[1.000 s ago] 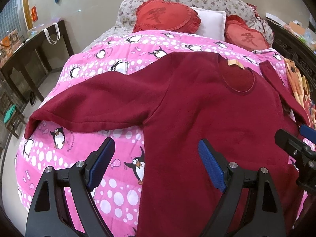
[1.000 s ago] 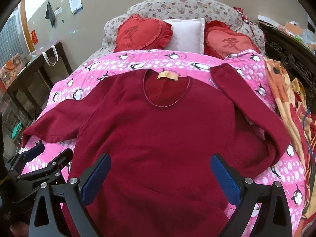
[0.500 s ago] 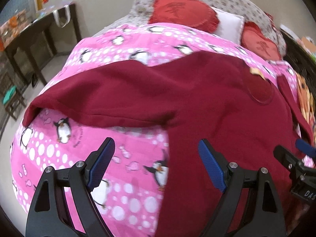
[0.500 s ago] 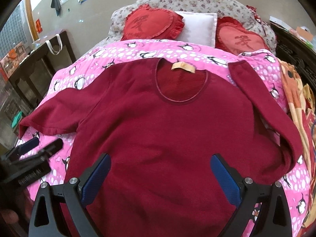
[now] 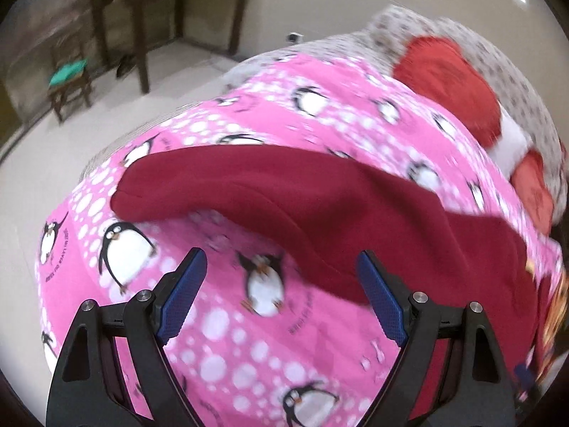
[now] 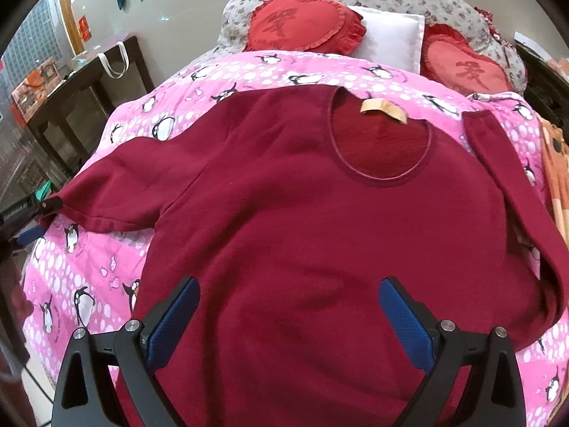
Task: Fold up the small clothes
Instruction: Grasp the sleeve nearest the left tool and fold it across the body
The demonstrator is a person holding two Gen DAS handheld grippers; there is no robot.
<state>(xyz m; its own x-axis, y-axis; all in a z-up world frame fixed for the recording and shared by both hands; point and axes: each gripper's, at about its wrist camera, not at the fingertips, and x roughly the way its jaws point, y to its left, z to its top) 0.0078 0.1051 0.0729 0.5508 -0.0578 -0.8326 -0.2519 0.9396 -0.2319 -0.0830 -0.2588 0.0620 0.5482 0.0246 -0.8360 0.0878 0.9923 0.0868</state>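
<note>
Dark red fleece long-sleeved top (image 6: 320, 231) lying flat on pink penguin-print quilt (image 5: 249, 338). Left gripper (image 5: 281, 299) gaping wide, empty, facing sleeve cuff (image 5: 149, 192). Right gripper (image 6: 288, 320) gaping, empty, hovering over hem. Likely starting sleeve fold; next calling for pinching cuff.

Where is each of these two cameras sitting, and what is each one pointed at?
Left wrist: on the left gripper, facing the sweater's outstretched sleeve; only its own open fingers show.
Right wrist: on the right gripper, above the sweater's body, facing the pillows; its open fingers show, the left gripper at the left edge.
Shared: sweater, penguin blanket, heart pillows.
</note>
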